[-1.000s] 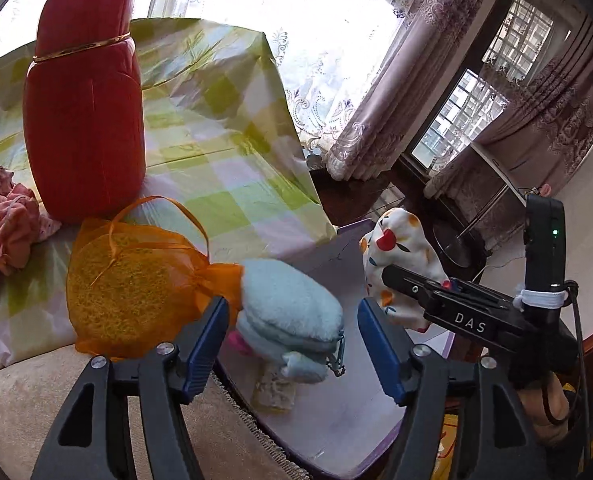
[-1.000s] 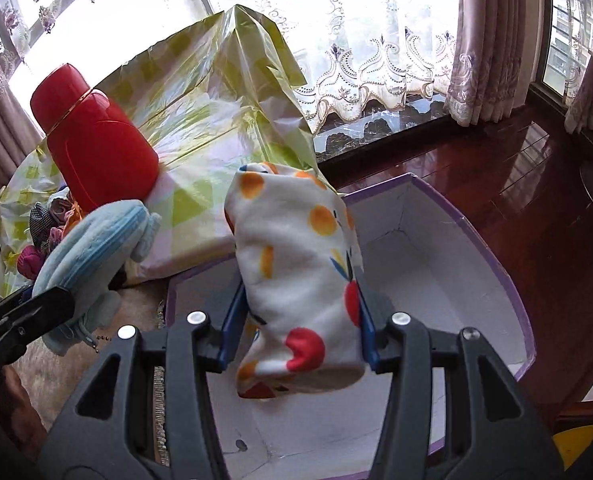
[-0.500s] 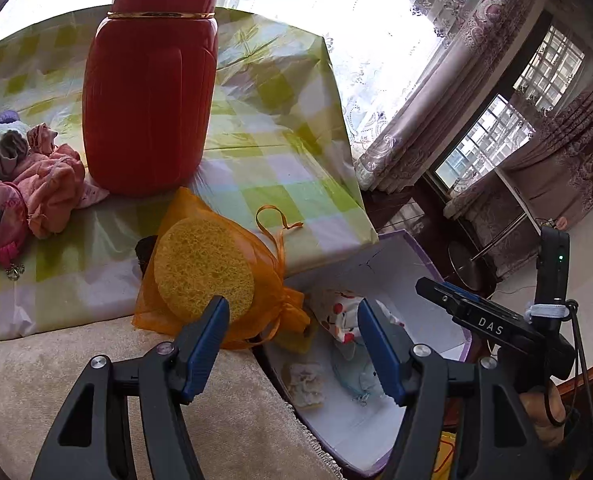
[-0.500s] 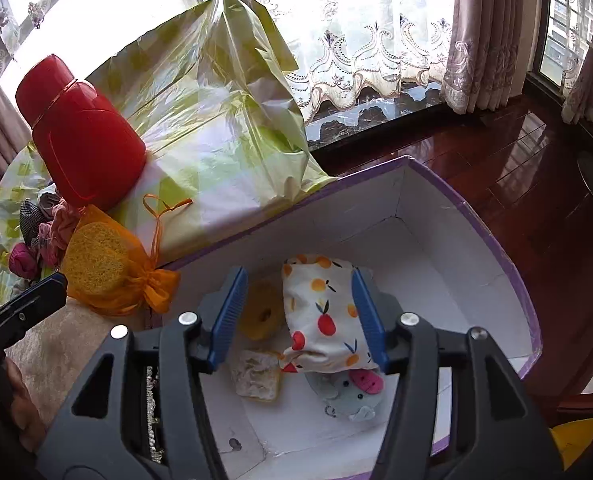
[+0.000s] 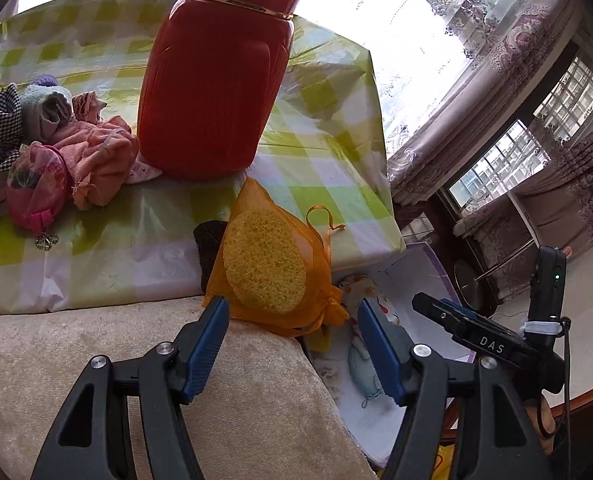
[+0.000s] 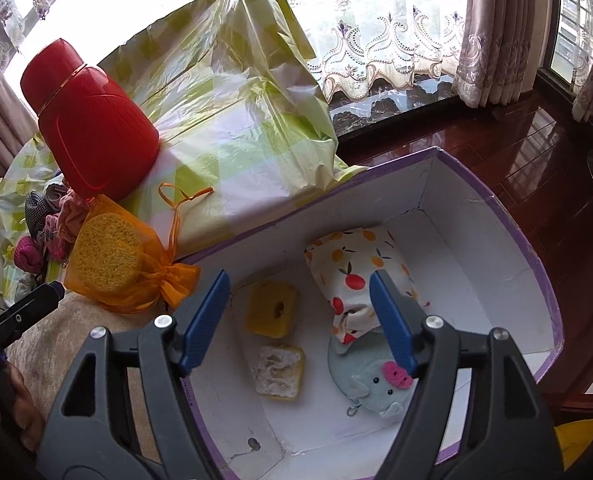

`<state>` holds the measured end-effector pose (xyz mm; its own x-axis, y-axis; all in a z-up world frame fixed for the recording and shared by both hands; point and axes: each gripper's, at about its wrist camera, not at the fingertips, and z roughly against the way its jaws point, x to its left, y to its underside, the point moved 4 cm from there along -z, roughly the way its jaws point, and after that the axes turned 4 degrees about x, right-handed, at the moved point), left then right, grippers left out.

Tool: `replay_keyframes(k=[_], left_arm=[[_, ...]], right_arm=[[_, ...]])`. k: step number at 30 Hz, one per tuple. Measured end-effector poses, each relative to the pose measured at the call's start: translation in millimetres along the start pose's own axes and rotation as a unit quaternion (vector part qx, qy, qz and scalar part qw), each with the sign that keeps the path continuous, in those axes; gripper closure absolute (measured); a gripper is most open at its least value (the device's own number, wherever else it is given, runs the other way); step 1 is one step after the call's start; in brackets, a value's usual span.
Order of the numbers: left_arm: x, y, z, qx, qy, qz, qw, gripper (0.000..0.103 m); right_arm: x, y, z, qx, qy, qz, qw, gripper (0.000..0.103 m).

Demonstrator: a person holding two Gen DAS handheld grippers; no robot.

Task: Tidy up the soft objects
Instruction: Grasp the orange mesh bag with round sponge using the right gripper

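black left gripper [image 5: 292,340] and right gripper [image 6: 300,312], blue ribbed jaws, silver screws.

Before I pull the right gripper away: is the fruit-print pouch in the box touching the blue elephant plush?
Touching. The right wrist view shows the fruit-print pouch with its lower end lying over the top edge of the blue elephant plush, no gap between them.

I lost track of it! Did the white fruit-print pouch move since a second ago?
Yes. The white fruit-print pouch went down, out of the right gripper, whose jaws are opening, onto the floor of the purple-edged white box.
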<state>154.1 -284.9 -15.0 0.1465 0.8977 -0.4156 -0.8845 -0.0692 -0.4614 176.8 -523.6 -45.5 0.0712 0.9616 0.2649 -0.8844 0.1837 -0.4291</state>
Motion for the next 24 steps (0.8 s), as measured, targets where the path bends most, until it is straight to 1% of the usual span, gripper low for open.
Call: replay_keyframes(k=[3, 7, 11, 13, 18, 21, 24], left_arm=[[15, -5, 2, -0.002, 0.0, 0.021, 0.9998, 0.035], [37, -10, 16, -0.018, -0.011, 0.041, 0.9989, 0.035], [68, -6, 35, -0.033, -0.028, 0.067, 0.9968, 0.035], [85, -3, 46, -0.039, -0.037, 0.082, 0.9952, 0.035], [120, 1, 65, -0.052, -0.052, 0.106, 0.9917, 0.035], [130, 1, 66, -0.048, -0.037, 0.112, 0.9918, 0.035], [132, -1, 62, -0.041, -0.012, 0.114, 0.9926, 0.036]], right_arm=[[16, 5, -9, 0.014, -0.013, 0.013, 1.0, 0.024], [44, 13, -17, 0.029, -0.04, 0.029, 0.998, 0.024], [86, 15, -21, 0.02, -0.05, 0.068, 0.996, 0.014], [105, 15, -22, 0.015, -0.055, 0.088, 0.995, 0.013], [145, 16, -31, 0.009, -0.046, 0.132, 0.99, 0.011], [161, 16, -39, 0.013, -0.038, 0.15, 0.988, 0.011], [176, 16, -47, 0.016, -0.026, 0.169, 0.985, 0.011]])
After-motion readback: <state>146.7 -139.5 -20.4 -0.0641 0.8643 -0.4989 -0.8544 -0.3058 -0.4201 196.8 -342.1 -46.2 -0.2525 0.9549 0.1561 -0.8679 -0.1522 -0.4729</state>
